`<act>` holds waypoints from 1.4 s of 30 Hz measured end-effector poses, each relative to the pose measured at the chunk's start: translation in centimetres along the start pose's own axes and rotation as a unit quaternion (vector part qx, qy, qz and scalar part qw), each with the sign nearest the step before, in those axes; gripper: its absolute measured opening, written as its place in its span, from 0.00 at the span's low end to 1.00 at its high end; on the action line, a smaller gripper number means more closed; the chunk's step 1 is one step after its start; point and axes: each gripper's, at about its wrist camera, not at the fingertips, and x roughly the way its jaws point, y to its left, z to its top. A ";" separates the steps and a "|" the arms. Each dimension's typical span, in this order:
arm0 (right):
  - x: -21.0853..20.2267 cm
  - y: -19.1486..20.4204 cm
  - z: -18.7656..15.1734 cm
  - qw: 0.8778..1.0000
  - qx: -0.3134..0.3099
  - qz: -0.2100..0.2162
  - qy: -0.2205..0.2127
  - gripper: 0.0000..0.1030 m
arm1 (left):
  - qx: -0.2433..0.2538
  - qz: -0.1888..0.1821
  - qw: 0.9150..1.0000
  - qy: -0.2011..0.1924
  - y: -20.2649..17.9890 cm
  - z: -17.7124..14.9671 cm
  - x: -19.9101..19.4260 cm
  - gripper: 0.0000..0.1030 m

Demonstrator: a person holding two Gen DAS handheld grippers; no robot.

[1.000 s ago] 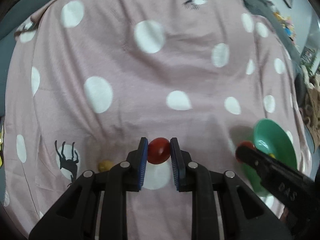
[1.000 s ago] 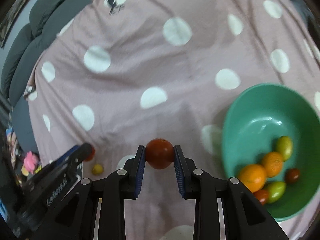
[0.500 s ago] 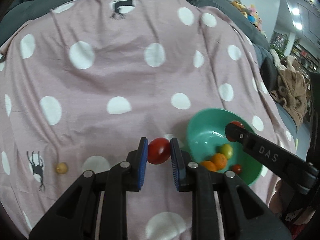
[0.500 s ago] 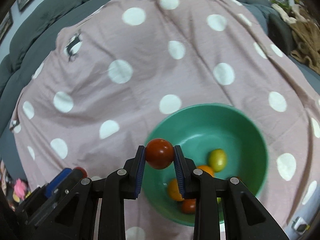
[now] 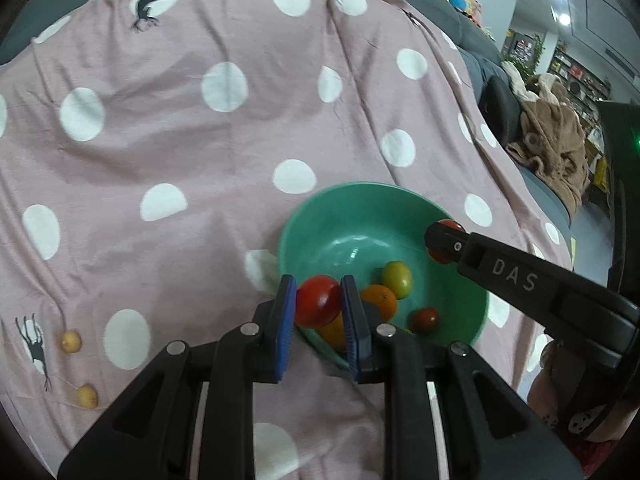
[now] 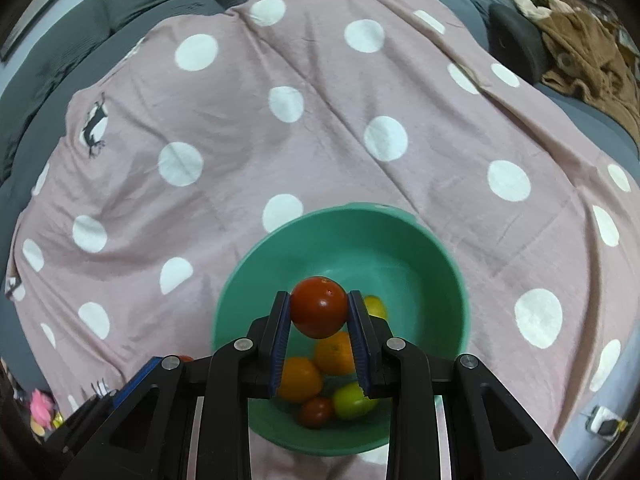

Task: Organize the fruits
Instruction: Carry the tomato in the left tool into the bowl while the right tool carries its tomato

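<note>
A green bowl (image 5: 344,216) (image 6: 400,236) sits on the pink dotted cloth and holds several small fruits, orange, yellow-green and red. My left gripper (image 5: 319,302) is shut on a red tomato (image 5: 316,300) and holds it over the bowl's near left rim. My right gripper (image 6: 319,308) is shut on another red tomato (image 6: 319,306) above the middle of the bowl. The right gripper also shows in the left wrist view (image 5: 444,240), over the bowl's right rim. Two small yellow fruits (image 5: 71,341) (image 5: 87,396) lie on the cloth at the far left.
The pink cloth with white dots (image 5: 224,132) covers a grey sofa (image 6: 120,4). A brown blanket (image 5: 556,144) lies at the right beyond the cloth's edge. A dark cushion (image 6: 516,44) sits near it.
Both grippers have carried their tomatoes to the right and over the green bowl. The bowl now lies straight under both grippers.
</note>
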 end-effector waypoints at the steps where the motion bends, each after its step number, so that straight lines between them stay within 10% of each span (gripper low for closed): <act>1: 0.1 -0.3 0.1 1.000 0.003 -0.004 0.002 0.30 | 0.001 -0.004 1.000 0.002 -0.3 0.0 0.3 0.21; 42: 3.0 -3.8 0.1 0.996 0.027 -0.069 0.055 0.30 | 0.019 -0.053 0.996 0.076 -3.4 -0.7 5.2 0.22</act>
